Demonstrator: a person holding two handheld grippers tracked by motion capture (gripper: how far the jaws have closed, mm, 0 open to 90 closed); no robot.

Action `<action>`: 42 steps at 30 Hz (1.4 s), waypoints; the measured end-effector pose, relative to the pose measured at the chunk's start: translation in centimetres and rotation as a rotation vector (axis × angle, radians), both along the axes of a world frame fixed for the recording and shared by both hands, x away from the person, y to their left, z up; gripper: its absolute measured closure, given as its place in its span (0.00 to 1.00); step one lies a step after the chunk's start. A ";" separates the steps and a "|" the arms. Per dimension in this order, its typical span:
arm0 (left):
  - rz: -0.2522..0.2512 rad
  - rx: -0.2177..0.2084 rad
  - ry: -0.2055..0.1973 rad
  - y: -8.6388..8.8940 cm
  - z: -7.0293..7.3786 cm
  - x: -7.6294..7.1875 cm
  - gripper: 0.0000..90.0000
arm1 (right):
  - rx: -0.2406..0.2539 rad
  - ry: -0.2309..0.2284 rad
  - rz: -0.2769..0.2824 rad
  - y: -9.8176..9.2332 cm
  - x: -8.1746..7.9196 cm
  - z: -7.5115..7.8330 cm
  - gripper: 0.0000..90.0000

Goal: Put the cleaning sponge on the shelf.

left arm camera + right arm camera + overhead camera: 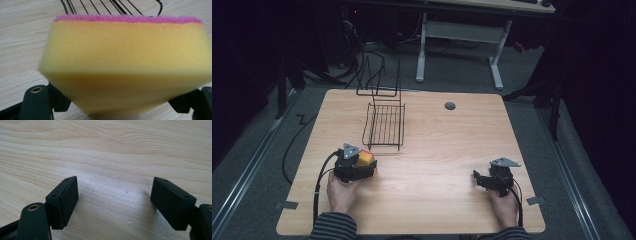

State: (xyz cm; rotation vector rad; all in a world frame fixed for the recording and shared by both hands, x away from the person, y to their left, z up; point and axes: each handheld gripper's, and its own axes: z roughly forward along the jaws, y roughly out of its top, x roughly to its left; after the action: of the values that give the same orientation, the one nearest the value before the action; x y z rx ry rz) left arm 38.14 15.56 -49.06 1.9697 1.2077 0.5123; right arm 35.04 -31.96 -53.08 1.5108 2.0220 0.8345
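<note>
Already the sponge (125,65) is caught: the left gripper (355,165) has it pinched from both sides, the yellow foam squeezed narrower low down where the jaws bite, as the left gripper view shows, with its pink scouring layer on the far side. It sits near the counter's (447,145) left edge, toward the near side, and looks tipped up on the foam edge rather than lying flat; whether it is clear of the wood cannot be told. So the grasp looks done, and the carrying looks not yet begun.

Just beyond the sponge, toward the far left of the counter, stands the wire rack (384,125), black and with nothing in it, its near rim close to the sponge but apart from it. Judging by how the gripper faces it, that rack is the likely place for the sponge, so what remains would be to lift, move it over the near rim, set it down on the wires and let go.

The right gripper (113,200) rests near the counter's near right corner, well apart from sponge and rack, its jaws spread wide over bare wood with nothing between them.
</note>
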 end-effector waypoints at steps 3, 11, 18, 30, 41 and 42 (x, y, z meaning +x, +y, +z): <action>-0.012 0.000 -0.001 0.0 0.2 -0.2 0.26 | 0.000 0.000 0.000 0.0 0.0 0.0 0.25; -0.052 -0.005 -0.004 0.0 1.2 -0.8 0.26 | -0.001 -0.001 0.002 0.0 0.0 0.0 0.25; -0.063 -0.042 -0.006 0.3 1.9 -1.1 0.26 | 0.000 0.000 0.000 0.0 0.0 0.0 0.25; -0.107 -0.044 -0.027 -0.1 3.8 -1.4 0.26 | -0.002 -0.001 0.003 0.0 0.0 0.0 0.25; -0.130 -0.033 -0.030 -0.4 4.6 -1.5 0.26 | -0.002 -0.001 0.003 0.0 0.0 0.0 0.25; -0.131 -0.033 -0.033 -0.4 4.7 -1.5 0.26 | -0.002 -0.001 0.003 0.0 0.0 0.0 0.25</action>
State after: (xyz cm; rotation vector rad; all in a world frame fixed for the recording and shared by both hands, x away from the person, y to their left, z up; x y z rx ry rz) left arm 36.63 15.14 -44.36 1.9892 1.0522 0.4529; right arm 35.05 -31.97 -53.08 1.5064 2.0248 0.8337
